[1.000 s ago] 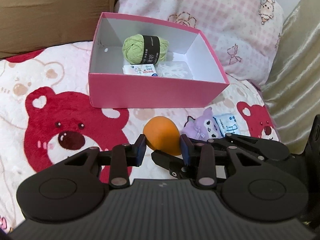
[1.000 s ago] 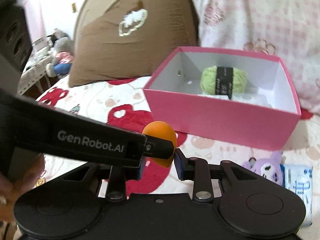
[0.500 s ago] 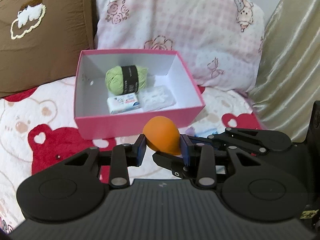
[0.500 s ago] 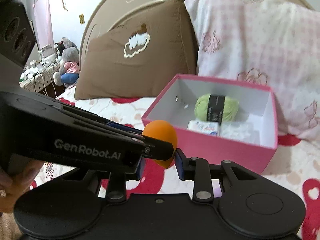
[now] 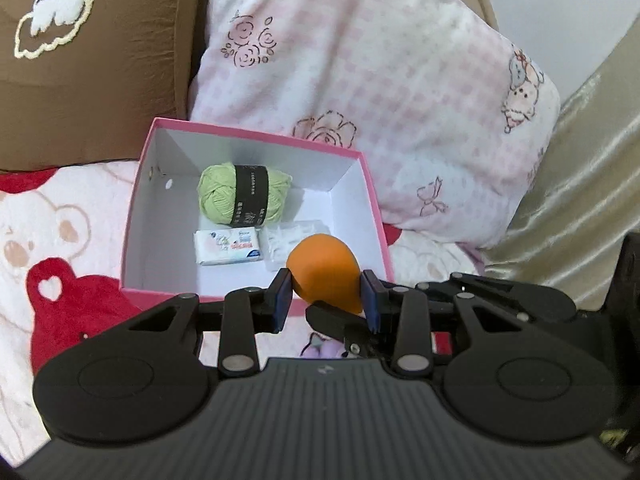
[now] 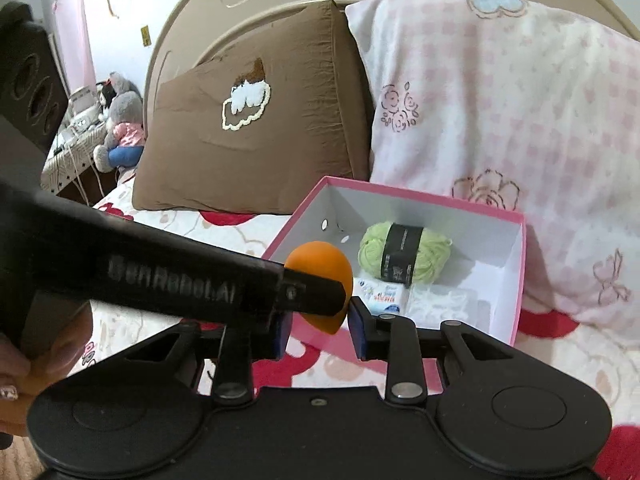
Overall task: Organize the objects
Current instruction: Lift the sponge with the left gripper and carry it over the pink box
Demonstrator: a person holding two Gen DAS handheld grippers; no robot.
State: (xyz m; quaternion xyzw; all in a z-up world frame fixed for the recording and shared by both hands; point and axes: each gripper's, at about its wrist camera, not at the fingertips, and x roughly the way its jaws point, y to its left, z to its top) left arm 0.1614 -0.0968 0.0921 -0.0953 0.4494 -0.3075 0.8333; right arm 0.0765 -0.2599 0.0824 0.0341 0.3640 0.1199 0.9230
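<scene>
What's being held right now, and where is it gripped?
The orange sponge is held by both grippers: left gripper at its sides, right gripper near its narrow lower end.

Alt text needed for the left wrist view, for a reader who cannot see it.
The left gripper and the right gripper both clamp an orange egg-shaped sponge over the near edge of an open pink box holding green yarn, a tissue pack and a clear packet, on a bear-print blanket.

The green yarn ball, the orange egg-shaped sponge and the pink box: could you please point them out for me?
green yarn ball [image 5: 218, 196], left wrist view, on its left green windings.
orange sponge [image 5: 322, 270], left wrist view, on its rounded middle.
pink box [image 6: 518, 280], right wrist view, on its right wall.
</scene>
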